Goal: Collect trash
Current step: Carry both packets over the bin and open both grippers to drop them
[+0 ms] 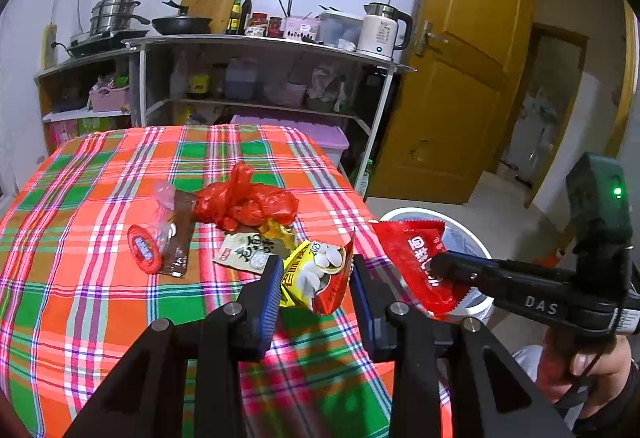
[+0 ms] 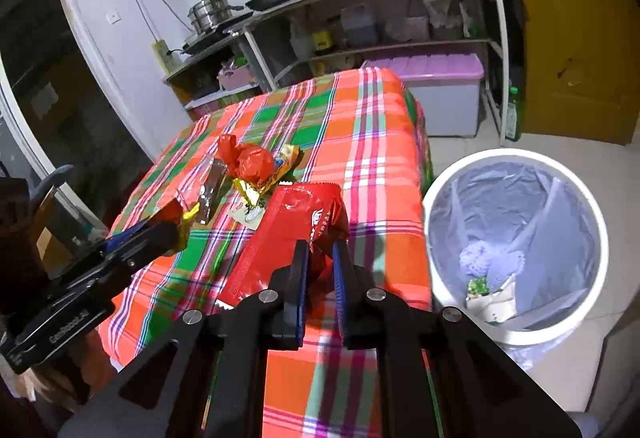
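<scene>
My left gripper (image 1: 316, 272) is shut on a yellow and red snack packet (image 1: 320, 278), which hangs just above the plaid tablecloth (image 1: 100, 298). In the right wrist view the same gripper (image 2: 176, 234) and packet (image 2: 182, 215) show at the left. My right gripper (image 2: 320, 252) is shut on a large red wrapper (image 2: 292, 222), lifted near the table's right edge; the left wrist view shows this wrapper (image 1: 412, 262) in front of the bin. A red plastic bag (image 1: 244, 201), a brown wrapper (image 1: 178, 242), a red round piece (image 1: 143, 249) and a white packet (image 1: 246, 248) lie on the cloth.
A white bin (image 2: 508, 154) with a translucent liner stands on the floor right of the table, with some trash at its bottom. Behind the table are metal shelves (image 1: 272, 41) with a kettle and pans, a purple-lidded box (image 2: 440, 67) and a yellow door (image 1: 460, 77).
</scene>
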Motion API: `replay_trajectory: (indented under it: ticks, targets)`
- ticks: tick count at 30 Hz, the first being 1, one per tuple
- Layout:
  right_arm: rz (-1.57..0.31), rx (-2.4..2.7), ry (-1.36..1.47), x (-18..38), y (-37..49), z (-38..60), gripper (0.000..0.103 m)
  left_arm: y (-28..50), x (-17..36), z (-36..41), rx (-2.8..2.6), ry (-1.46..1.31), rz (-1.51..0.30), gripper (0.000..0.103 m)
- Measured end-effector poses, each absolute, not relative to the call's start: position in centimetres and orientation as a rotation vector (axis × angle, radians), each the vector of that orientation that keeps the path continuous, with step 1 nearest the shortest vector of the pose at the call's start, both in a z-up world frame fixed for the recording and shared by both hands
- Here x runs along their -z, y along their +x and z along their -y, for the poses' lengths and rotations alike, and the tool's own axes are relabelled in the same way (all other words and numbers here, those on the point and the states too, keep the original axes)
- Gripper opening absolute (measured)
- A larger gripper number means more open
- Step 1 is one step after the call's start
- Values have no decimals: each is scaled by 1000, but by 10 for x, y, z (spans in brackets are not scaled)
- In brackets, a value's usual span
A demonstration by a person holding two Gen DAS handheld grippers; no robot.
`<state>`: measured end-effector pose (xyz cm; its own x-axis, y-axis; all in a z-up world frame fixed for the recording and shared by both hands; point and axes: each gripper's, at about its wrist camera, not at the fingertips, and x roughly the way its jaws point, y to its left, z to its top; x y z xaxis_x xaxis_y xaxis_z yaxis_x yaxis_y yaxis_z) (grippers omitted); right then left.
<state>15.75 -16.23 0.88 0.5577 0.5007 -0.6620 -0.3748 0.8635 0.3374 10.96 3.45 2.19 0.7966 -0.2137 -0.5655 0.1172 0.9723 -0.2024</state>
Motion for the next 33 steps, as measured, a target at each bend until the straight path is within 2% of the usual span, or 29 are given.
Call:
replay_trajectory:
  ticks: [33]
  targets:
    - [-774, -340, 264, -12, 150, 269, 12, 156, -16, 76, 329, -71, -661, 34]
